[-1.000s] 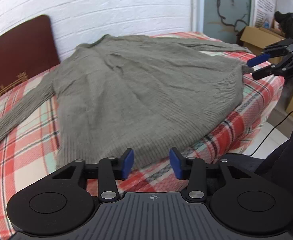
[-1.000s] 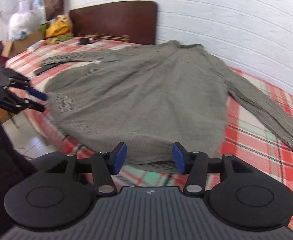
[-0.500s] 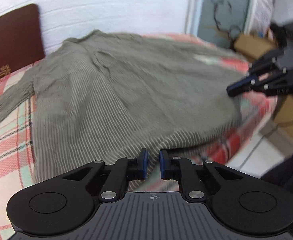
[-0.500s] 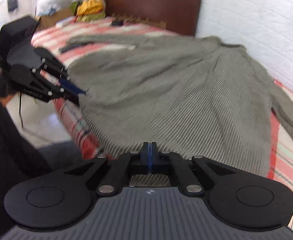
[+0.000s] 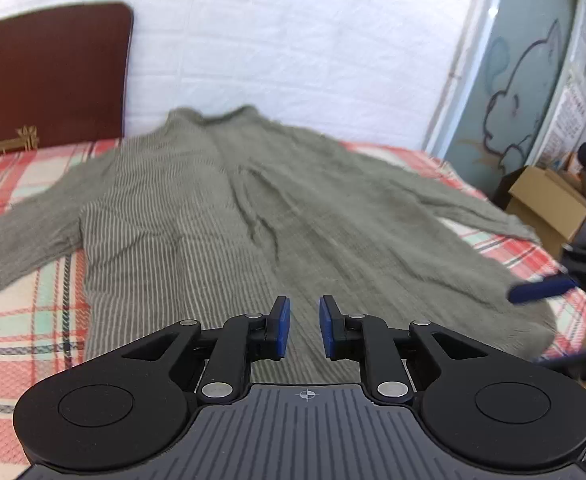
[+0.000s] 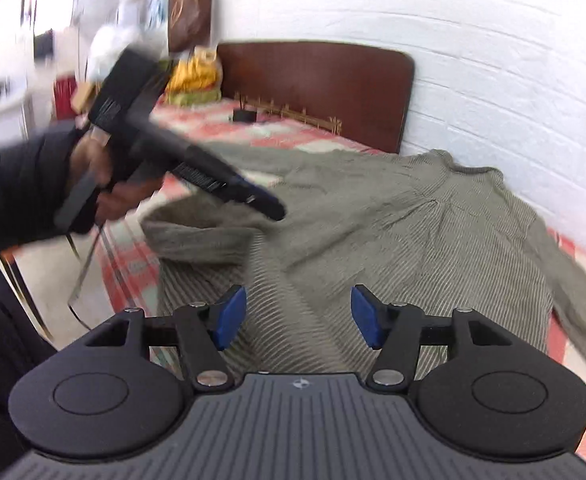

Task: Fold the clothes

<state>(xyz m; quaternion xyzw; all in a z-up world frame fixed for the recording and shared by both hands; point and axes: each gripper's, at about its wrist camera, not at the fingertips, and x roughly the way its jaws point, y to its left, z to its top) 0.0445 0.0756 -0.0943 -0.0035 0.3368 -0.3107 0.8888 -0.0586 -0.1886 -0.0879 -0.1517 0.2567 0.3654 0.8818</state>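
A grey-green ribbed sweater (image 5: 253, 208) lies spread face up on the plaid bed, collar toward the white wall and sleeves out to both sides. My left gripper (image 5: 304, 328) hovers over its lower middle. Its jaws are opening and nothing is pinched between the blue pads. My right gripper (image 6: 297, 316) is over the sweater (image 6: 393, 240) near the hem, jaws opening wide and empty. In the right wrist view a hand holds the left gripper (image 6: 271, 206), blurred, above a bunched hem corner (image 6: 197, 232). A blue finger (image 5: 541, 291) of the right gripper shows at the left wrist view's right edge.
A dark wooden headboard (image 6: 317, 84) stands at the bed's head, with bags (image 6: 193, 76) piled beside it. The white brick wall runs along the far side. Cardboard boxes (image 5: 549, 204) sit past the foot of the bed. Bare floor (image 6: 53, 280) lies beside the bed's near edge.
Both grippers shut half a second ago and stand open again. Both have moved inward over the sweater from its hem. The hem corner under the left gripper now lies bunched.
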